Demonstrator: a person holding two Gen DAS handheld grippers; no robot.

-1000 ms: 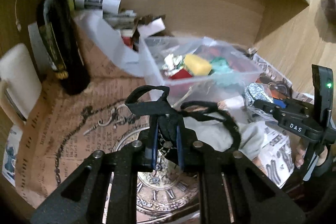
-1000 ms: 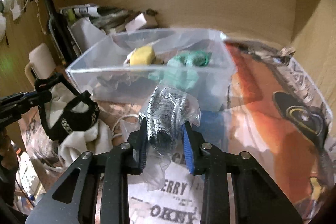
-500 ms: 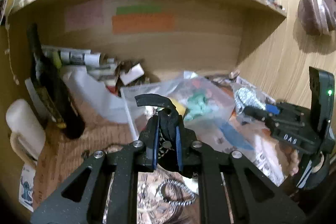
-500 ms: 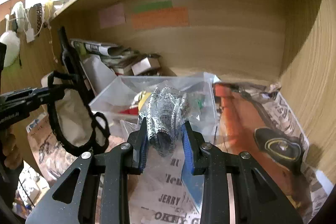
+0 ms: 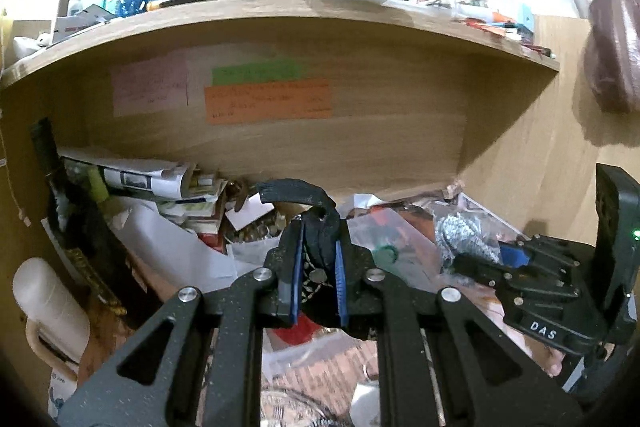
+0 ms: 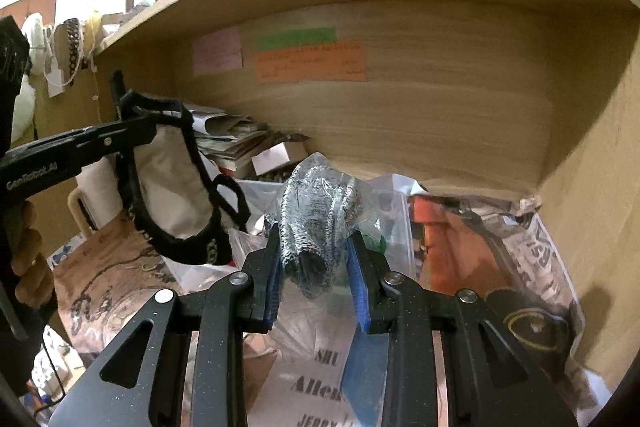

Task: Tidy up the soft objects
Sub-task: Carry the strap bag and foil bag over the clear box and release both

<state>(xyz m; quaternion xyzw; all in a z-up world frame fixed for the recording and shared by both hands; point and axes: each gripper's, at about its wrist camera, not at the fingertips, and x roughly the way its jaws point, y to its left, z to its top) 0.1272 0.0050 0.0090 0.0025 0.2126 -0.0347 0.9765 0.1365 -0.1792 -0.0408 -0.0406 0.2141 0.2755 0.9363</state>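
Right wrist: bagged grey knit (image 6: pixel 320 223) between jaws.

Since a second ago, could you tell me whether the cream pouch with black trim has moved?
Yes. The cream pouch with black trim has risen off the printed paper, now hanging level with the wooden shelf backing.

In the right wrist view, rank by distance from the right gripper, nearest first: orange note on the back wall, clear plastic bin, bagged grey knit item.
1. Bagged grey knit item: clamped in the right gripper.
2. Clear plastic bin: just behind it, centre.
3. Orange note: on the back wall, above.
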